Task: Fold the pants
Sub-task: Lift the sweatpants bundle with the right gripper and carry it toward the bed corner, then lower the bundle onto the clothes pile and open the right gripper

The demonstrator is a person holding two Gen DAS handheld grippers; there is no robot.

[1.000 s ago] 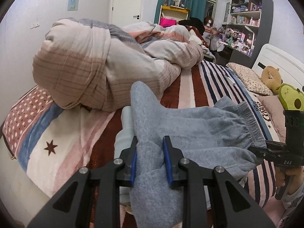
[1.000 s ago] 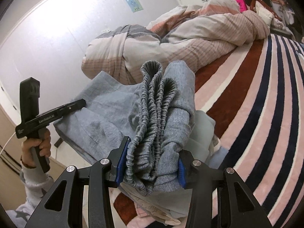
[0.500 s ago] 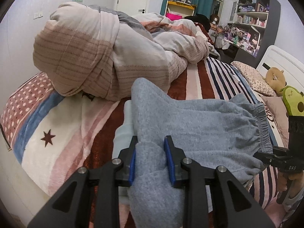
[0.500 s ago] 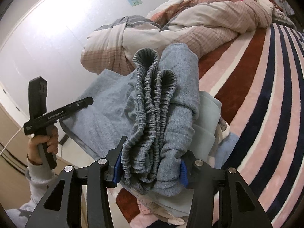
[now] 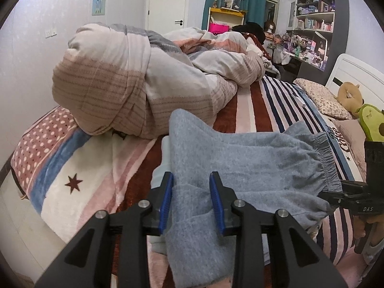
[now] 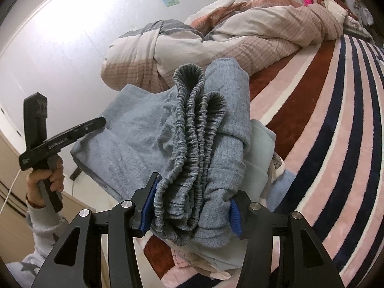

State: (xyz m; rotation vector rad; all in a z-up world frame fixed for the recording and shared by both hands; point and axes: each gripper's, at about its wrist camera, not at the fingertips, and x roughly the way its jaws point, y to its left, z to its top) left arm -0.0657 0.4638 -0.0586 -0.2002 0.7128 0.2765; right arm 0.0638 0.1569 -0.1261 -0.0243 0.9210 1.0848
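The grey pants (image 5: 242,158) lie folded on top of a small stack of other folded clothes (image 6: 259,148) at the near edge of the striped blanket (image 5: 259,105), with the heaped duvet (image 5: 134,84) behind them at about twelve o'clock. Their long axis runs across the bed edge from one gripper to the other: seen from the left gripper (image 5: 190,200), the bundle stretches away toward two o'clock and ends in the gathered waistband (image 6: 192,144), where the right gripper (image 6: 189,212) sits. From the right side, the same bundle runs off toward ten o'clock to the left gripper (image 6: 72,136).

The left gripper has the leg-end fold between its blue pads (image 5: 217,200). Its jaws have just been opening, and a thin gap now shows beside the cloth on the far pad, so I'd call it let go rather than pinching. The right gripper's jaws have also just been opening around the thick waistband stack. The cloth still fills the space between them, but it looks slack there, so I read that grip as released too.

Each hand is right at its own end, neither nearer the middle. The fold looks finished and set down. What follows, I'd guess, is drawing both grippers straight back toward six o'clock, without dragging the top layer off the stack.
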